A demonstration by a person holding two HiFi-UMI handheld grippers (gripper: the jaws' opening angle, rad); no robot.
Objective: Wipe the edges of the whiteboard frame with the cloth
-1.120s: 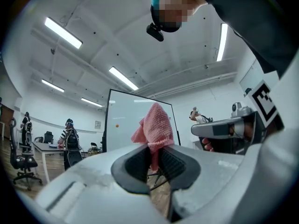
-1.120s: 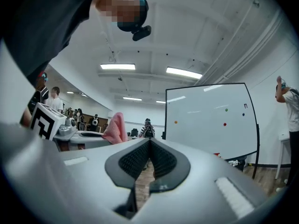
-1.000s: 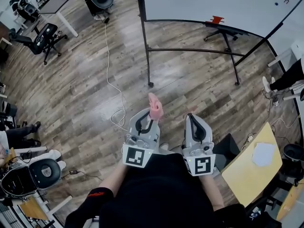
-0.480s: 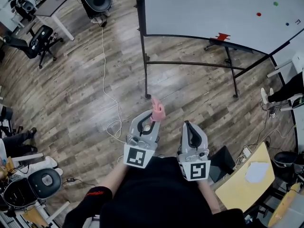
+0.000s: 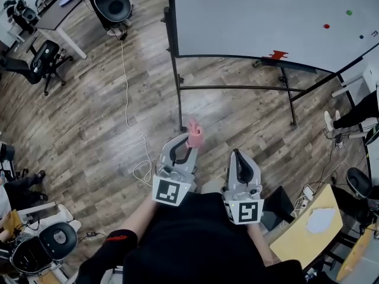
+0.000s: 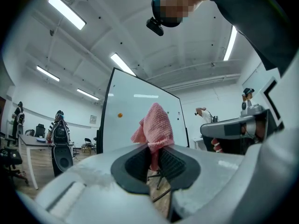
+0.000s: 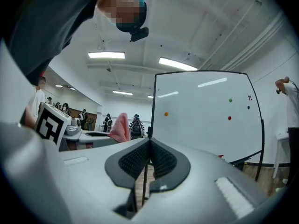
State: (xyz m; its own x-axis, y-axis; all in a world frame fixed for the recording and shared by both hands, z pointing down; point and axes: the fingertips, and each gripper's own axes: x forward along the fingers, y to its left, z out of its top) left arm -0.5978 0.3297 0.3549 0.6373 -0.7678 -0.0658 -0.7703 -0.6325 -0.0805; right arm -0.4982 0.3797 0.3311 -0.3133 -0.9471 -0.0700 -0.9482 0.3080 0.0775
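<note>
Two grippers are held low in front of the person, both well apart from the whiteboard (image 5: 266, 16).

Left gripper (image 5: 188, 148): jaws clamped on the pink cloth (image 5: 194, 134). The cloth is pinched at its lower end, so a bunched tuft stands up past the jaw tips.

Right gripper (image 5: 237, 154): jaws together, nothing between them.

Whiteboard stands on a black stand on the wood floor (image 5: 89, 111). Its dark frame (image 5: 172, 22) runs down the left side and along the bottom edge. A few coloured dots sit on the white surface. The cloth touches no part of the frame.

Step in hand (judgement): approach. The cloth is gripped and carried, and with no contact, wiping looks not yet begun.

Next move calls for:
- Lift and reach the left gripper forward until the tuft meets a frame edge; the left upright looks nearest.
- Let the cloth, not the jaw tips, bear on the frame, then draw it along the edge.
- Keep the clamp firm, since drag could tug the cloth loose.
</note>
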